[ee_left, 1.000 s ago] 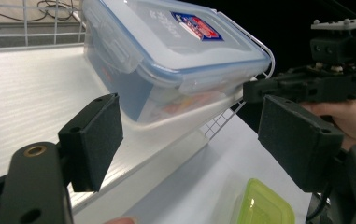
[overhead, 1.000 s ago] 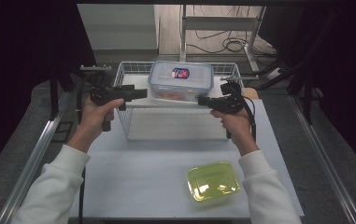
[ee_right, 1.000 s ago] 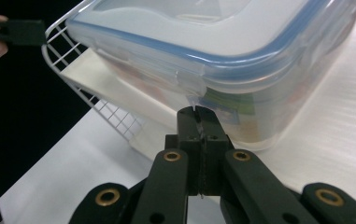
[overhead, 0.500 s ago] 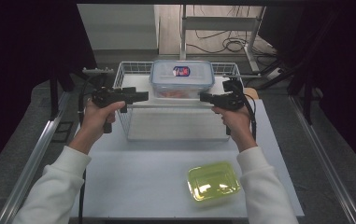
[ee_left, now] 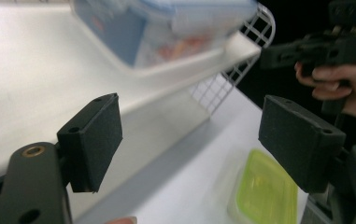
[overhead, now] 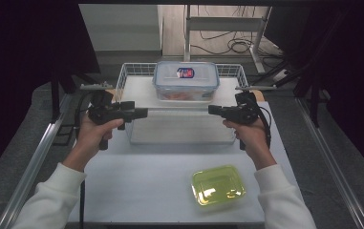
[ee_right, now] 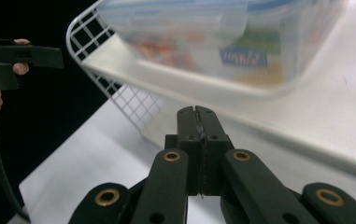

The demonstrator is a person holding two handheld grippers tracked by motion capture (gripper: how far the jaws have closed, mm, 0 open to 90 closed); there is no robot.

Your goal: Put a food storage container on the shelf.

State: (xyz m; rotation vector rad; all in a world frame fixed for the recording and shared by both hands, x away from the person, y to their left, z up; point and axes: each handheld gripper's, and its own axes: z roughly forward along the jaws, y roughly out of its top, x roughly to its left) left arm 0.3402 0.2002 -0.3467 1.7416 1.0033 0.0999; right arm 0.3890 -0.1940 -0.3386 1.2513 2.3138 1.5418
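A white wire basket (overhead: 124,78) stands at the back of the table, with a clear lidded container (overhead: 186,80) resting in its far part. My left gripper (overhead: 143,113) is level at the basket's near left corner, pointing right, open with nothing between its pads (ee_left: 96,140). My right gripper (overhead: 211,109) faces it from the near right side, shut and empty. In the left gripper view the container (ee_left: 166,28) and the basket rim (ee_left: 241,46) lie ahead. In the right gripper view my right gripper (ee_right: 196,112) points under the container (ee_right: 222,42).
A yellow-green lidded box (overhead: 218,185) lies on the white table (overhead: 136,191) near its front right; the same box (ee_left: 269,191) appears low in the left gripper view. Metal rails run along both table sides. Cables lie on the floor behind.
Both hands have drawn back a little toward the near side of the basket. The container and the yellow-green box have not moved.
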